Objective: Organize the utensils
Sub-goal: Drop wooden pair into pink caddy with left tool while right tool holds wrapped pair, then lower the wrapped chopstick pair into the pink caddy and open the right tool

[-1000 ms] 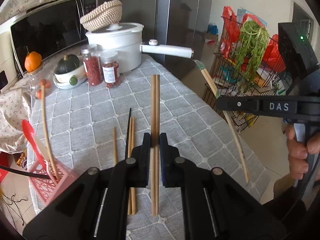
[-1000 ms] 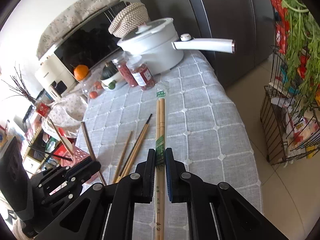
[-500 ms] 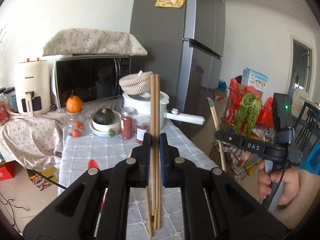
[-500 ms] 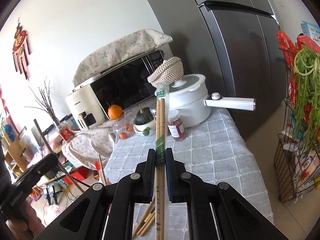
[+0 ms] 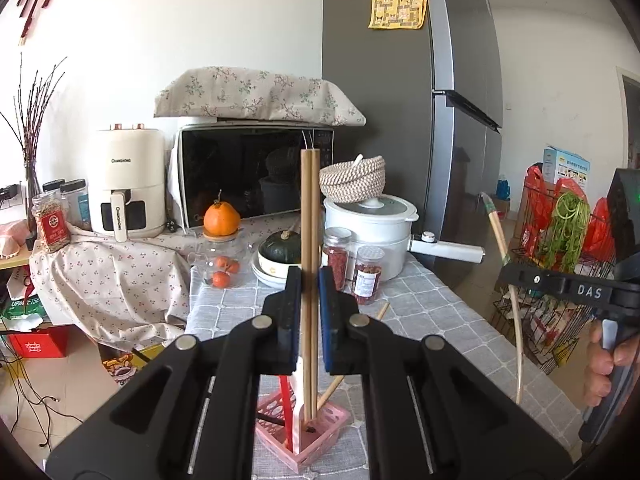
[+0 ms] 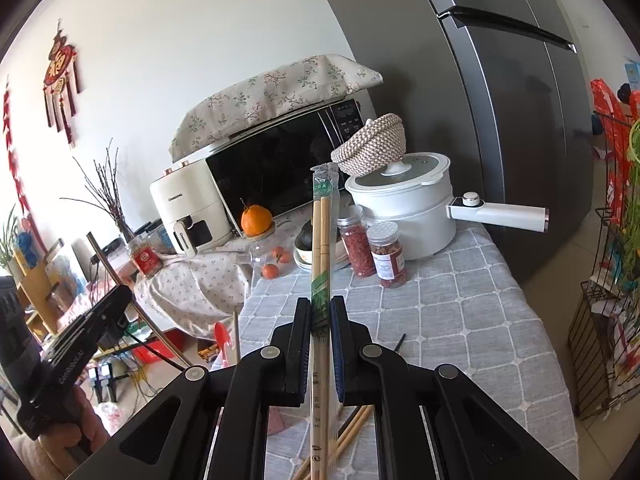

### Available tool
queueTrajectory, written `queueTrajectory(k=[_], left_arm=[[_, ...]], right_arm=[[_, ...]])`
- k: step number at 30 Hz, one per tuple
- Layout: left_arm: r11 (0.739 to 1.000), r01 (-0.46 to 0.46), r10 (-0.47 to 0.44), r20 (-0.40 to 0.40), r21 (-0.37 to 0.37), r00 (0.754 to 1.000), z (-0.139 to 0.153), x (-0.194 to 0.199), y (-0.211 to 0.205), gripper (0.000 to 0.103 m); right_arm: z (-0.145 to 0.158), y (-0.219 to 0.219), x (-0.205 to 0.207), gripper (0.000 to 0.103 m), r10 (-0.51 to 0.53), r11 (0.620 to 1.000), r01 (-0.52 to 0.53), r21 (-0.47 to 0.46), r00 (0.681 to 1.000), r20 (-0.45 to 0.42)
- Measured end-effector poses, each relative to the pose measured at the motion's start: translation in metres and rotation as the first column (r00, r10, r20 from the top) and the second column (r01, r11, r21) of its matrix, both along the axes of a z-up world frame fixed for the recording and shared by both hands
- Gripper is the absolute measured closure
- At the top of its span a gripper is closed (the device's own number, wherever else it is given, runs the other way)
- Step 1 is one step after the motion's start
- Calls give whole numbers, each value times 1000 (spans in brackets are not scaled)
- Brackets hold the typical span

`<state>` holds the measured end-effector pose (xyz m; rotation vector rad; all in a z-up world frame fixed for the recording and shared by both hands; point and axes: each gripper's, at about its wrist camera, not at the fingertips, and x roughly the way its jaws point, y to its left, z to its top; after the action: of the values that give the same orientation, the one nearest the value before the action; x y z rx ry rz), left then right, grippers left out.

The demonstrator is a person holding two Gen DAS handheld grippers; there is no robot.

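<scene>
Lower each pair straight down, ends first, so they slide into the pink basket (image 5: 320, 436) without snagging its rim. The left tongs (image 5: 310, 304) clamp brown chopsticks (image 5: 309, 216), upright toward twelve o'clock, lower ends over the basket at six. The right tongs (image 6: 320, 320) clamp wrapped chopsticks (image 6: 321, 248), also pointing twelve.

Your left gripper (image 5: 310, 304) is matte black, its two angular arms studded with round silver rivets, and the inner pads look blue. Your right gripper (image 6: 320, 328) has the same build, with white "DAS" lettering on its side bar and a green light on top. Your hand (image 5: 606, 364) wraps a grey-and-black handle.
</scene>
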<state>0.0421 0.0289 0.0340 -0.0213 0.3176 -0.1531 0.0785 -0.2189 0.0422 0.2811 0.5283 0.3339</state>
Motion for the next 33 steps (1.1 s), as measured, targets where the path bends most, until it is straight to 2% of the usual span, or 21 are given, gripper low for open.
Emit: queueTrajectory(k=[11, 16, 18, 20, 23, 28, 31, 33], left_arm=[[997, -63, 58, -108, -34, 992, -30, 20, 21, 93], [998, -38, 28, -194, -51, 981, -42, 28, 24, 92], [998, -38, 25, -214, -58, 976, -43, 27, 26, 84], [997, -43, 26, -221, -70, 975, -39, 24, 30, 69], [995, -56, 38, -221, -78, 975, -33, 16, 40, 57], [992, -122, 113, -261, -15, 959, -28, 10, 60, 49], [985, -170, 166, -308, 14, 937, -33, 10, 77, 44], [980, -198, 186, -353, 3, 917, -40, 13, 91, 43]], right_arm=[[3, 16, -7, 93, -21, 1000, 21, 2, 997, 78], [2, 31, -5, 93, -16, 1000, 16, 1, 996, 90], [2, 38, -4, 93, -15, 1000, 15, 6, 995, 95], [1, 46, -3, 93, -13, 1000, 11, 15, 996, 93], [1, 60, -4, 93, -6, 999, 3, 33, 995, 95], [-2, 90, -3, 93, -45, 999, 43, 23, 992, 119], [-6, 116, -3, 93, -66, 998, 66, 5, 985, 157], [-12, 131, -4, 93, -91, 996, 90, 14, 979, 182]])
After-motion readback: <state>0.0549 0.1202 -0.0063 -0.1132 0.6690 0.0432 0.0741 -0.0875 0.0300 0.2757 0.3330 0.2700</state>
